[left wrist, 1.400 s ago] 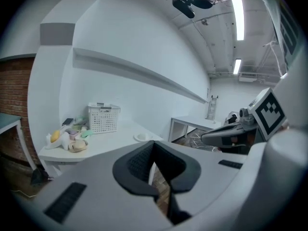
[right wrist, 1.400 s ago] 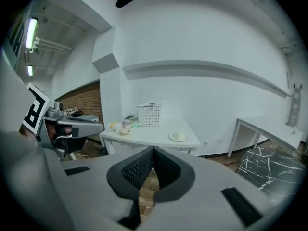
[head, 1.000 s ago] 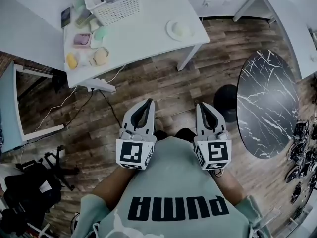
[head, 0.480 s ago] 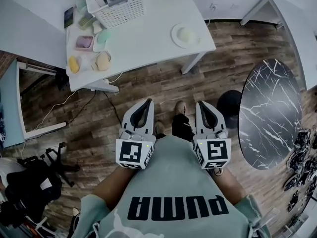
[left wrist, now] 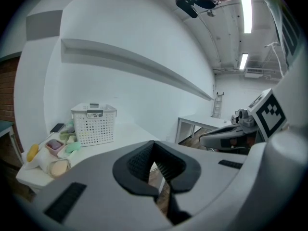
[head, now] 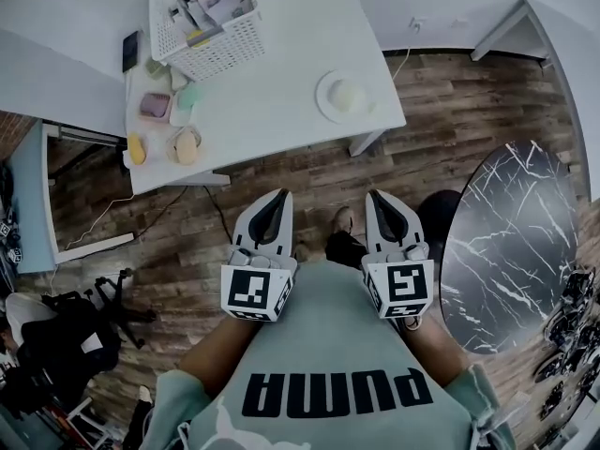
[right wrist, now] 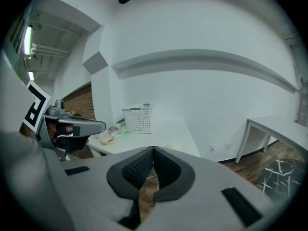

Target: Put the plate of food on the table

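Observation:
A white plate (head: 339, 97) with pale food sits near the right front edge of the white table (head: 281, 73), far ahead of both grippers. My left gripper (head: 278, 199) and right gripper (head: 375, 199) are held side by side at chest height over the wooden floor, jaws shut with nothing between them. The left gripper view shows its shut jaws (left wrist: 154, 144) pointing at the table, and the right gripper view shows the same for its jaws (right wrist: 153, 149). The plate is barely visible in either gripper view.
A white perforated basket (head: 206, 17) full of items stands at the table's back left, with small food containers (head: 164, 125) and a phone (head: 130, 51) beside it. A round black marble table (head: 506, 242) stands on the right. Cables and black gear (head: 56, 345) lie on the floor at left.
The white table and plate have shifted lower and closer in the head view, and the marble table has slid down right. Both grippers stay shut in the same spot before the chest.

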{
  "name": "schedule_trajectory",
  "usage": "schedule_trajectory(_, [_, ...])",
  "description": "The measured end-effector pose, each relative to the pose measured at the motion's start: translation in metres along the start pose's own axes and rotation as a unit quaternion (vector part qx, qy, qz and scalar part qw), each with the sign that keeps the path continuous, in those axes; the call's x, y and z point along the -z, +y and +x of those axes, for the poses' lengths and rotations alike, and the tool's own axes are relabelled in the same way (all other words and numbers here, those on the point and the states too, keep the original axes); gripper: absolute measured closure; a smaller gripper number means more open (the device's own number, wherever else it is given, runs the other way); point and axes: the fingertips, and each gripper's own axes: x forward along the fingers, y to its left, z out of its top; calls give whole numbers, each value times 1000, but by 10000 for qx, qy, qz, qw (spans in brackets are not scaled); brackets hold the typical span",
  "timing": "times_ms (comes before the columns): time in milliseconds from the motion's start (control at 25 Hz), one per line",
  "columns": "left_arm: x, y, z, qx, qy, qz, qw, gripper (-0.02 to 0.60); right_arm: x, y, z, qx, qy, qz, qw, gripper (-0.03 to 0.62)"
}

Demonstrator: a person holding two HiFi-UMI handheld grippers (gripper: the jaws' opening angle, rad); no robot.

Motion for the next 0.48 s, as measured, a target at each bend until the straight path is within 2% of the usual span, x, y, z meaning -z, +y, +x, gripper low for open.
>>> schedule_trajectory(200, [-9, -5, 33, -166, 66, -16, 9998, 575, -7, -35, 19, -124, -5, 8, 9999, 586])
schedule_trajectory(480, [-28, -2, 67, -513, -51, -99, 9986, 575, -19, -71, 39, -333, -46, -50, 9994, 586])
